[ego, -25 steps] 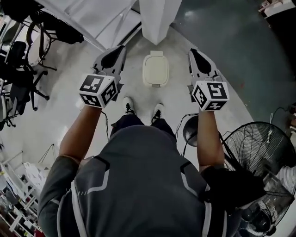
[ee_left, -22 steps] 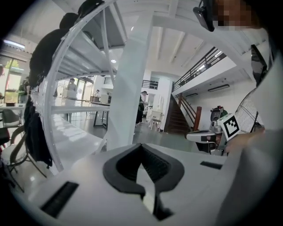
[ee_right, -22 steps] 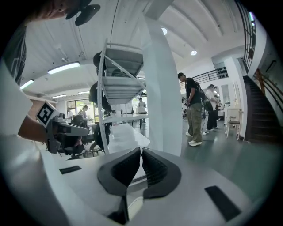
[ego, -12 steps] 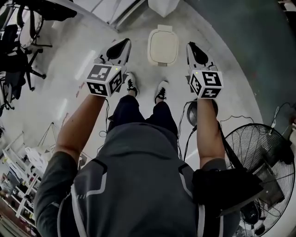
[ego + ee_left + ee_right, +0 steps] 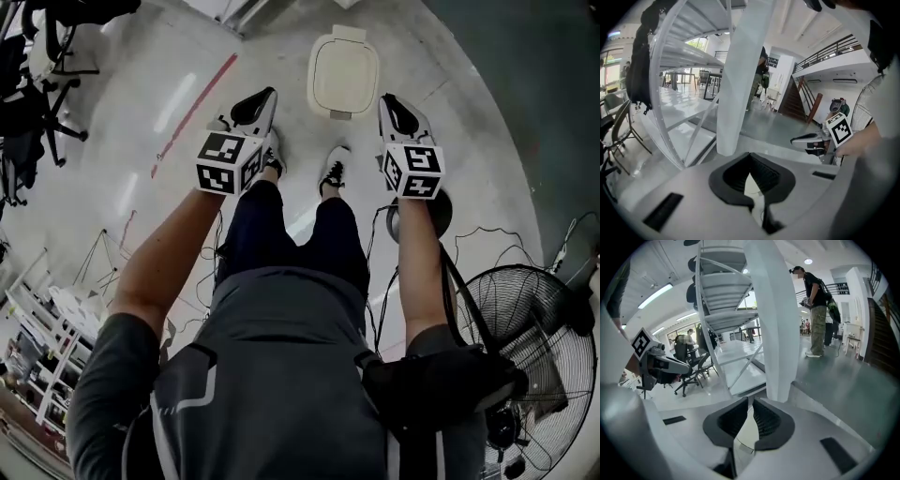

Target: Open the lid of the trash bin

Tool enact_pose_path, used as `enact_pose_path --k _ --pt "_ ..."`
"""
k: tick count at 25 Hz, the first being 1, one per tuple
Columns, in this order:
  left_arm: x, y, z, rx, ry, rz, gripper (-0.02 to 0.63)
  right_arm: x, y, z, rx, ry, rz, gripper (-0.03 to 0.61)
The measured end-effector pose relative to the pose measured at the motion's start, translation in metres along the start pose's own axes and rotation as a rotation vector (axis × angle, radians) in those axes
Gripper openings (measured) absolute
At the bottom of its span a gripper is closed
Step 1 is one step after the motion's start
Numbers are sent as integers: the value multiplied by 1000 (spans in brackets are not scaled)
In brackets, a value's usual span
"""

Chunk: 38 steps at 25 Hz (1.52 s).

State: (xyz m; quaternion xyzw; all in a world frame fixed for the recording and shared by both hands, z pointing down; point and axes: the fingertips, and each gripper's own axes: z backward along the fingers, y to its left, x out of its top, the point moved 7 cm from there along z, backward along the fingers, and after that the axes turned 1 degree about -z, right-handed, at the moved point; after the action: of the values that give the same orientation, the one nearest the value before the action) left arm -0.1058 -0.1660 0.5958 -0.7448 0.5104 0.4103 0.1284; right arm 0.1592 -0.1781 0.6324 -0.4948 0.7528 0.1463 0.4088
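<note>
Status: not started. Trash bin (image 5: 343,89) sits on the floor (image 5: 169,187) at top centre of the head view, lid (image 5: 345,67) down flat, nothing touching it.

- Left hand-held gripper (image 5: 258,101): clenched, pads meet at the tips, nothing between them (image 5: 750,161). It hangs left of the bin and nearer the person, apart from it.
- Right hand-held gripper (image 5: 392,111): also clenched and empty (image 5: 751,404). It hangs just right of the bin's near corner, with no contact.
- Both are held level and point past the bin, not down at it.

Left to do, my read: everything. Bring one gripper down to the lid's near edge, get under or onto it, and lift.

Clearance:
- Shoes (image 5: 331,169) stand just short of the bin.
- White column (image 5: 773,310) rises behind the bin, so a swinging lid may have limited room at the back.
- Open floor to the bin's left. The red line (image 5: 192,112) and chairs (image 5: 37,103) at upper left are well apart.
- Fan (image 5: 525,328) at lower right, cables (image 5: 380,281) below the right forearm. Snag risk if the right side drops back.
</note>
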Motion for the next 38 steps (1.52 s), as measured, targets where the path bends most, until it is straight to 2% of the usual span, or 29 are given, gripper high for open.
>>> enact_pose_path --k 1,3,13,15,23,38 --pt "-8 1 -5 -3 14 -2 8 -8 -1 -7 3 14 -2 42" --pt "-22 1 -13 -9 37 -2 8 -24 -3 -17 -1 41 -15 103" --pt "-92 2 -53 -6 139 27 8 -111 -1 -69 25 181 -62 100" --pt "-104 3 -60 -7 159 48 8 -129 -1 -79 26 210 -76 63" --pt "-136 9 -75 -2 211 80 8 -188 0 -117 53 337 -97 37" --pt "-173 24 -107 18 259 103 8 -251 5 -170 85 473 -81 35"
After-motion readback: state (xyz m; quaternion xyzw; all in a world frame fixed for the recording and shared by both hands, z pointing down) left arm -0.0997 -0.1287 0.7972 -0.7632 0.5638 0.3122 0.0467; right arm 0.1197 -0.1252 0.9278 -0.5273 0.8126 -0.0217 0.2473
